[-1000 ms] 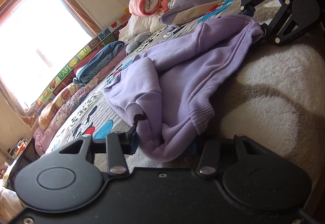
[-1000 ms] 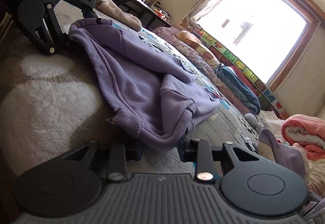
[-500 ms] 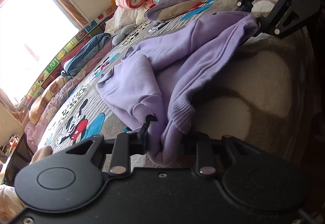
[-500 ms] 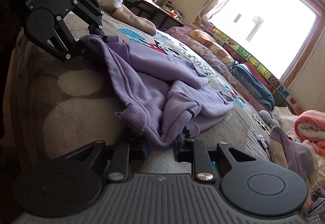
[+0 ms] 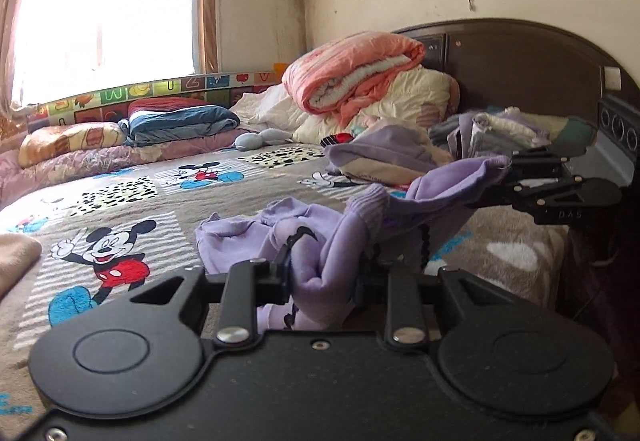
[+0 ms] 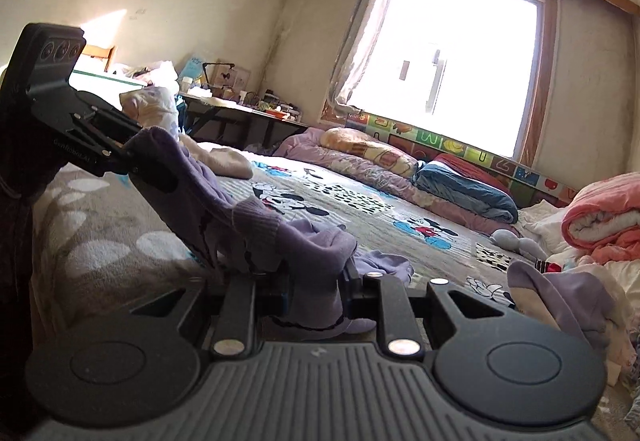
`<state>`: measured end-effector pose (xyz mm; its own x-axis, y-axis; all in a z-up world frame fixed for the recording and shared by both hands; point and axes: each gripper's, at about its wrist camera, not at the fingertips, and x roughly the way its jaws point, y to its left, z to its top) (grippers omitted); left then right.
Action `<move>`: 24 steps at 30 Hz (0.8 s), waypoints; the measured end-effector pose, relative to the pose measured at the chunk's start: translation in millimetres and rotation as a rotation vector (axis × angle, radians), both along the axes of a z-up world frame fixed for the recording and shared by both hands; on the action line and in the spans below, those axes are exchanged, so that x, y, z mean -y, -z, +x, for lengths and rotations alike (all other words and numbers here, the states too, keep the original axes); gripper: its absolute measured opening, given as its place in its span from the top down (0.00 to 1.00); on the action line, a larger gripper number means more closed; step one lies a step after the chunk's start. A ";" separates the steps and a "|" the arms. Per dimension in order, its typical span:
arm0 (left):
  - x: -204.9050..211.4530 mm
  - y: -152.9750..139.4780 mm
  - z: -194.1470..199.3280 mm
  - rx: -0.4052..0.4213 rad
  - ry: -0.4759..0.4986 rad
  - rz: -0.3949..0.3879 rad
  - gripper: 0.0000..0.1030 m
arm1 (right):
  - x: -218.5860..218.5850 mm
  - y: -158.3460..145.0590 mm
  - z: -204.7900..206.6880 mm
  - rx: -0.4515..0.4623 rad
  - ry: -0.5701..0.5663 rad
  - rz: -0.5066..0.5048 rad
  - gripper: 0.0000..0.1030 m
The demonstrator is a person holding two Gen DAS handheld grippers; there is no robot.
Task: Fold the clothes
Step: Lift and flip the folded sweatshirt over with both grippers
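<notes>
Cartoon-print bed [image 5: 120,201]; left tongs [image 5: 324,281] and right tongs [image 6: 316,293] each clamped on lilac sweatshirt [image 5: 360,225].

A lilac sweatshirt [image 5: 352,233] lies on a grey cartoon-mouse blanket [image 5: 120,225] near a folded salmon-pink quilt [image 5: 352,69].

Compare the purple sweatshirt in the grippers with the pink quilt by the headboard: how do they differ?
1. The purple sweatshirt hangs loose and crumpled; the pink quilt is rolled in a bundle.
2. The sweatshirt is pinched by the left gripper and right gripper; the quilt rests untouched on bedding.
Both are soft textiles on the bed.
</notes>
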<state>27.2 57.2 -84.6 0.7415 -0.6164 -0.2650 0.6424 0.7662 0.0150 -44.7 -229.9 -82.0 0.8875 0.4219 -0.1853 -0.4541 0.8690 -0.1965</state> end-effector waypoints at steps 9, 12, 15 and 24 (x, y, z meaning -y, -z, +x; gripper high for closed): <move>-8.0 -3.5 98.8 -0.185 -0.033 -0.240 0.75 | 33.5 -5.5 100.9 -0.122 0.025 0.339 0.77; -9.2 5.1 128.3 -0.259 -0.041 -0.278 0.76 | 40.9 7.9 132.9 -0.186 0.019 0.418 0.78; -11.7 16.9 158.0 -0.352 -0.054 -0.312 0.76 | 49.1 25.7 164.9 -0.264 0.022 0.510 0.81; -3.5 23.7 235.7 -0.468 -0.141 -0.416 0.82 | 59.9 51.8 250.0 -0.416 0.056 0.669 0.84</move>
